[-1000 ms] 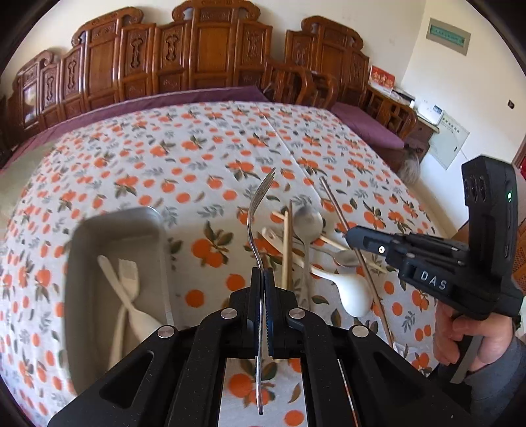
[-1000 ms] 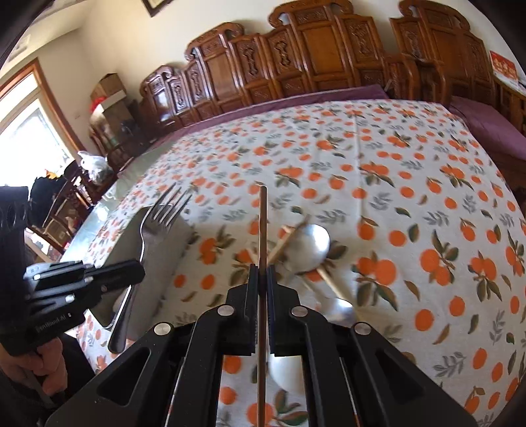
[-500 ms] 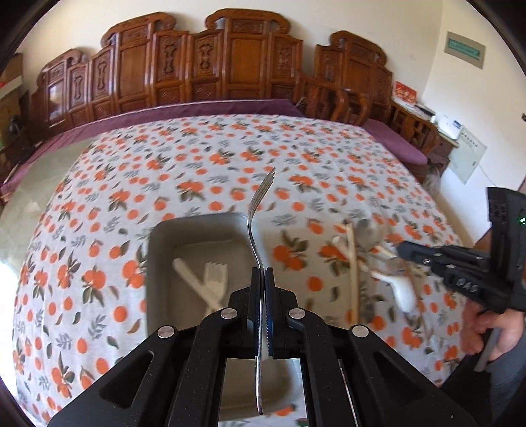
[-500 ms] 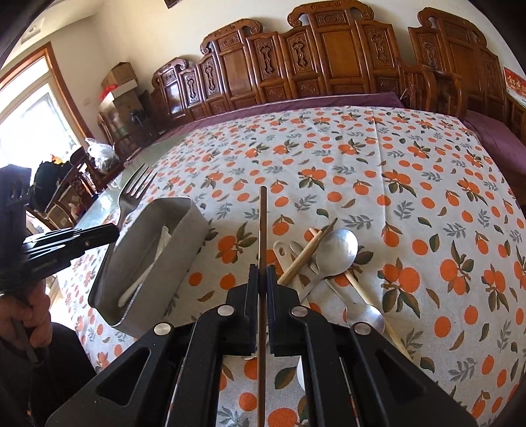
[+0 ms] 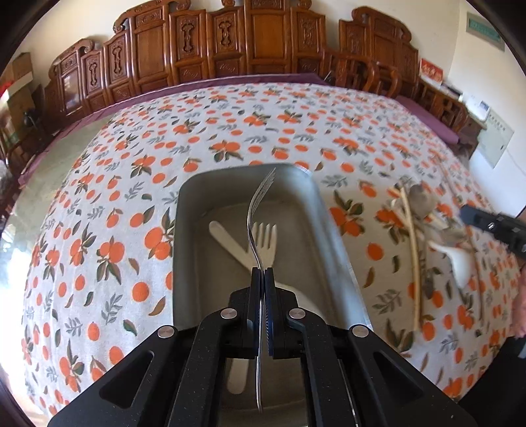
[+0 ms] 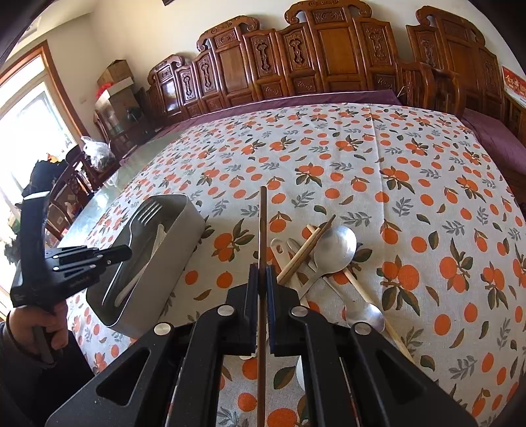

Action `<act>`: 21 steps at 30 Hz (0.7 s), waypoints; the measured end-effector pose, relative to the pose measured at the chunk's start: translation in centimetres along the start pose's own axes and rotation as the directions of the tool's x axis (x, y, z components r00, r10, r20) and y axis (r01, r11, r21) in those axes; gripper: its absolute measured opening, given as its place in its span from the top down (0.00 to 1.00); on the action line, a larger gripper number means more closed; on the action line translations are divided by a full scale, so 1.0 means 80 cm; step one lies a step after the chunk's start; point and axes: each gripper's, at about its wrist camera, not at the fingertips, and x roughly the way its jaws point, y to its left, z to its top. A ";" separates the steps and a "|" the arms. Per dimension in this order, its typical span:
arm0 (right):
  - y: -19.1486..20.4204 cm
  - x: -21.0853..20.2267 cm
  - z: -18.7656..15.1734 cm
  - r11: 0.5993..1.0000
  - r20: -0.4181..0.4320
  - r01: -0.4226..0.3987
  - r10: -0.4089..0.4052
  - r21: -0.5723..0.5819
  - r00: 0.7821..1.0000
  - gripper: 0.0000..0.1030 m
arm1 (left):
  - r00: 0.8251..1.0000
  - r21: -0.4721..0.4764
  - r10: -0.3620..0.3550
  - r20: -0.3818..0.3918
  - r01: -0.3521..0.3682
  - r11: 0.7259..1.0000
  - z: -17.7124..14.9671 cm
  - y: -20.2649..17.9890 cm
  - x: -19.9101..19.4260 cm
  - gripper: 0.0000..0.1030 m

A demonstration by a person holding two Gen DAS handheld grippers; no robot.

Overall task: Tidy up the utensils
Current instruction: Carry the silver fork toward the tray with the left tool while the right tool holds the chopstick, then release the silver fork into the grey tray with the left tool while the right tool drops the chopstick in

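Orange-fruit printed cloth [image 6: 411,170] covers the wide table, a purple cloth [image 6: 345,97] showing along its far edge before a row of carved wooden chairs [image 6: 328,52]. No writing can be read: a red sign [image 6: 513,85] on the right wall and a green plaque [image 5: 486,29] are too blurred.

The left gripper [image 5: 262,279] is clenched on a metal fork [image 5: 258,210], held tines-up over the grey metal tray [image 5: 332,236], where a white plastic fork [image 5: 264,239] and another white utensil [image 5: 230,244] lie crossed. The right gripper [image 6: 262,276] clamps a dark wooden chopstick [image 6: 263,223] above the cloth. Just right of it lie a pile of metal spoons [image 6: 333,248], pale chopsticks [image 6: 305,249] and white plastic utensils [image 6: 279,254].

The tray sits near the table's left edge; far and right of the pile the cloth lies bare. A window [image 6: 19,131] brightens the left side of the room.
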 end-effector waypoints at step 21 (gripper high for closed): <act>0.130 0.006 0.065 0.993 0.035 -0.057 0.060 -0.101 0.998 0.94 | 0.999 -0.026 -0.036 -0.027 0.036 0.999 0.005 0.027 -0.001 0.98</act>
